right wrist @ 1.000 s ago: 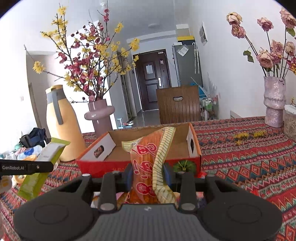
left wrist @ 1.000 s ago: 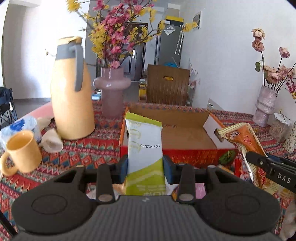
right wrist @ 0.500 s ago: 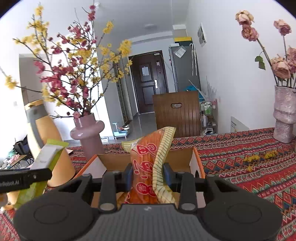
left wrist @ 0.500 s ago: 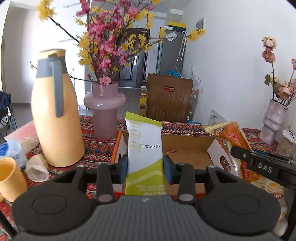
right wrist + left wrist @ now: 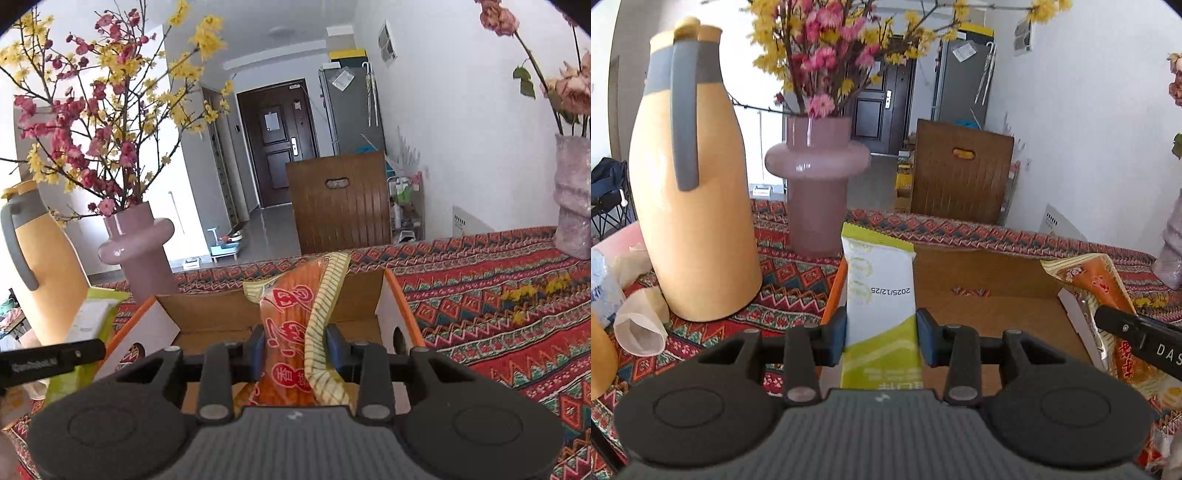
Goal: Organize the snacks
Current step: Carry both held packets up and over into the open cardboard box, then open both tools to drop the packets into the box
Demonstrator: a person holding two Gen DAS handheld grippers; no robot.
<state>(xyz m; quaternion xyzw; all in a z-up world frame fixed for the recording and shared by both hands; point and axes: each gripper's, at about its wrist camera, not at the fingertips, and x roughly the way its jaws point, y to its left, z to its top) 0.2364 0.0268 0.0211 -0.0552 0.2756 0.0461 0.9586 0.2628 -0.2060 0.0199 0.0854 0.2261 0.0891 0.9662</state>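
Observation:
My left gripper (image 5: 881, 341) is shut on a white and green snack packet (image 5: 879, 295), held upright over the left end of an open cardboard box (image 5: 982, 284). My right gripper (image 5: 295, 352) is shut on an orange and yellow snack bag (image 5: 295, 321), held over the same box (image 5: 207, 314). The orange bag also shows at the right of the left wrist view (image 5: 1097, 280), and the green packet shows at the left of the right wrist view (image 5: 92, 321). The box floor looks bare apart from a few crumbs.
A yellow jug (image 5: 687, 206) and a pink vase of flowers (image 5: 816, 192) stand left of the box on the patterned tablecloth (image 5: 498, 314). Paper cups (image 5: 639, 325) lie at far left. Another vase (image 5: 572, 206) stands at far right. A wooden chair (image 5: 340, 203) is behind the table.
Both grippers have moved forward and over the box with their snacks still held; the jug and vase appear closer and the box now lies under both packets.

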